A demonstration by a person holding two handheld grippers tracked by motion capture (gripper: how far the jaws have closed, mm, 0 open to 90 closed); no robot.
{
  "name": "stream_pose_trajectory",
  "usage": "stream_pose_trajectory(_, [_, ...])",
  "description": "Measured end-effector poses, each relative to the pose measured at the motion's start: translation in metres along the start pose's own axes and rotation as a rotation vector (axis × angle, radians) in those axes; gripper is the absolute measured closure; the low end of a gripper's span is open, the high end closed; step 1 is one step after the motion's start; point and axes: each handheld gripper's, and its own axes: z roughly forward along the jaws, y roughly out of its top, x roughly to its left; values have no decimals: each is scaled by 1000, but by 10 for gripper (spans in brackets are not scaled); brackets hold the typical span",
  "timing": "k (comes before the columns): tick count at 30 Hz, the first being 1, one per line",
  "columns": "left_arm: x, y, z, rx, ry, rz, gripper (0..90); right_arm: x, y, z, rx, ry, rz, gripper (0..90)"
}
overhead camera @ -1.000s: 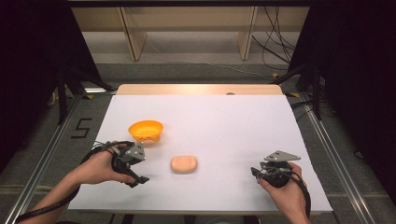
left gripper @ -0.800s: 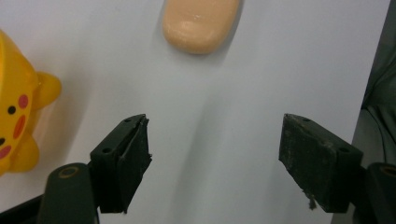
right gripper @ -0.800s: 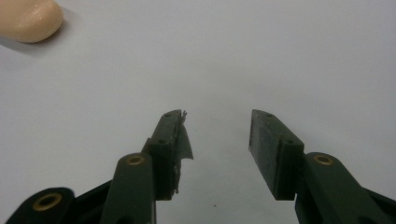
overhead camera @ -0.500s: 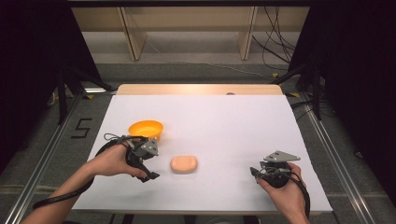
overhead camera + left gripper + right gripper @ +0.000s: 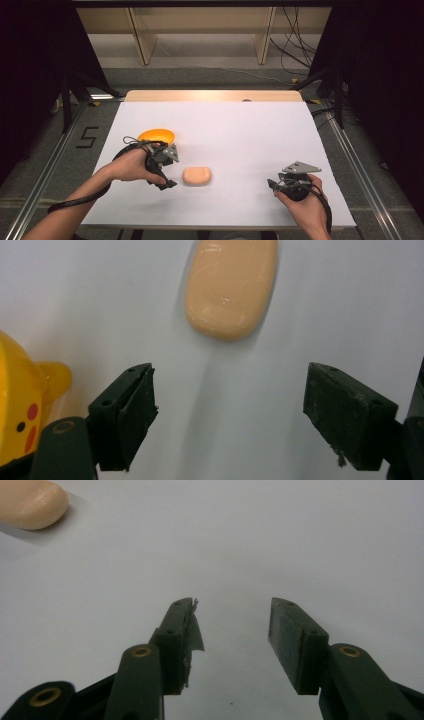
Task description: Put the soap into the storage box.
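Note:
A peach-coloured oval bar, like soap (image 5: 196, 176), lies on the white table sheet (image 5: 235, 130) near the front middle. My left gripper (image 5: 167, 184) hovers just left of it, jaws wide open. In the left gripper view the bar (image 5: 231, 286) sits ahead of the open gripper (image 5: 230, 415), beyond the jaw tips. A yellow-orange bowl (image 5: 156, 136) stands behind the left hand; its yellow side with red dots (image 5: 22, 400) shows at the left gripper view's edge. My right gripper (image 5: 272, 184) rests open at the front right, empty (image 5: 231, 617), with the bar (image 5: 31, 503) far off to its left.
Wooden shelf legs (image 5: 140, 35) and loose cables (image 5: 295, 55) lie on the floor beyond the table's far edge. Metal rails (image 5: 45, 165) run along both sides of the table. A "5" (image 5: 88, 137) is marked on the floor at the left.
My left hand and gripper have moved right, from beside the bowl toward the peach bar. The right gripper has stayed in place.

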Motion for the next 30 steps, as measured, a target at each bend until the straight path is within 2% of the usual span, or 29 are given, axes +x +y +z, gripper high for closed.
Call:
stream_pose_trajectory(3, [1,3,1,12,-12,2,204,-2,-1,1,-6,-3,-19,535])
stream_pose_trajectory(4, [1,5,2,15,-12,2,204,0,-1,-1,4,-10,0,535])
stream_pose_trajectory(6, [1,8,4,22,-16,11,203,0,-1,-1,8,-10,0,534])
stream_pose_trajectory(7, [2,11,5,29,-19,15,202,1,0,-2,11,-9,25,534])
stream_pose_trajectory(12, [3,16,8,48,-20,19,200,0,0,-2,6,-10,21,534])
stream_pose_trajectory(16, [4,21,11,77,-20,31,192,2,0,-2,21,-3,39,533])
stream_pose_trajectory(17, [4,24,13,77,-22,30,188,0,-1,0,9,-9,5,534])
stream_pose_trajectory(19, [4,27,15,90,-27,43,184,1,-1,-1,17,-4,29,533])
stream_pose_trajectory(20, [4,28,16,93,-26,48,183,-2,-1,1,1,-6,-8,533])
stream_pose_trajectory(21, [4,28,16,93,-26,48,182,-2,-1,1,1,-6,-8,533])
stream_pose_trajectory(22, [4,31,18,103,-31,63,181,-1,0,1,-1,0,12,533])
stream_pose_trajectory(23, [4,31,18,103,-31,63,179,-1,0,1,-1,0,12,533])
stream_pose_trajectory(24, [4,32,20,105,-32,70,178,2,-1,-1,21,3,59,533])
stream_pose_trajectory(27, [4,38,24,113,-47,75,176,2,-1,-1,21,-1,55,533])
stream_pose_trajectory(29, [5,39,25,117,-49,74,176,0,-1,-1,15,-10,27,533])
stream_pose_trajectory(30, [6,42,27,125,-51,80,176,0,-1,-1,16,-9,28,533])
